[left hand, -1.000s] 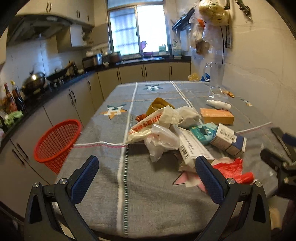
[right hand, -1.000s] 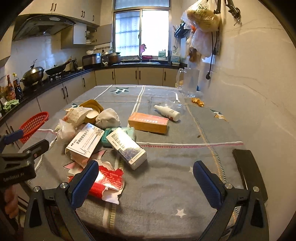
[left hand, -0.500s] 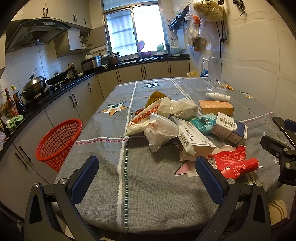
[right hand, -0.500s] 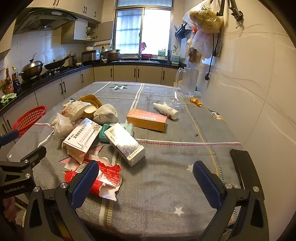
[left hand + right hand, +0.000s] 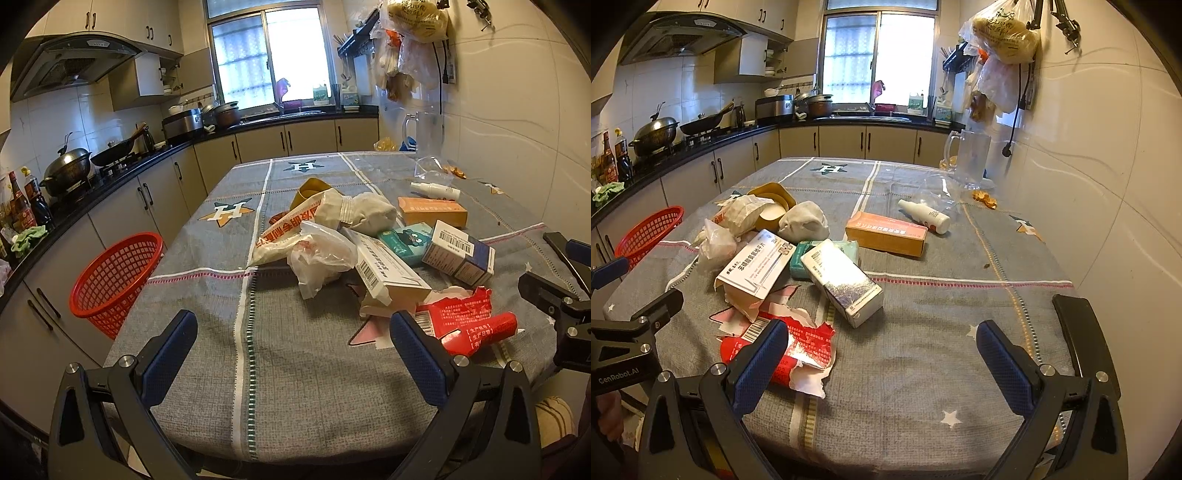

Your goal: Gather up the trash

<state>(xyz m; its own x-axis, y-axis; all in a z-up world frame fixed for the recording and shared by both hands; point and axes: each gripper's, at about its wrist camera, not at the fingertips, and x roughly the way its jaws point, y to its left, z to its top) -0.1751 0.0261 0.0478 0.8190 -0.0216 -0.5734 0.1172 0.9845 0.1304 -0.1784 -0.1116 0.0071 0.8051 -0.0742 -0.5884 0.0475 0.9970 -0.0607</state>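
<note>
While the red basket [image 5: 114,280] fills left view, right crops it

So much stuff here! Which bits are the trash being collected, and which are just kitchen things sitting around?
For the job: torn red wrapper, white medicine box, silver-ended box, orange box, crumpled plastic bag, red basket, probably for the trash.

Just lying about: glass pitcher, wok, hanging bags.

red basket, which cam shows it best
The left wrist view: the red basket shows whole, its rim and mesh wall, beside the table's left edge. The right wrist view catches only part of it at the far left, behind the table corner.
</note>
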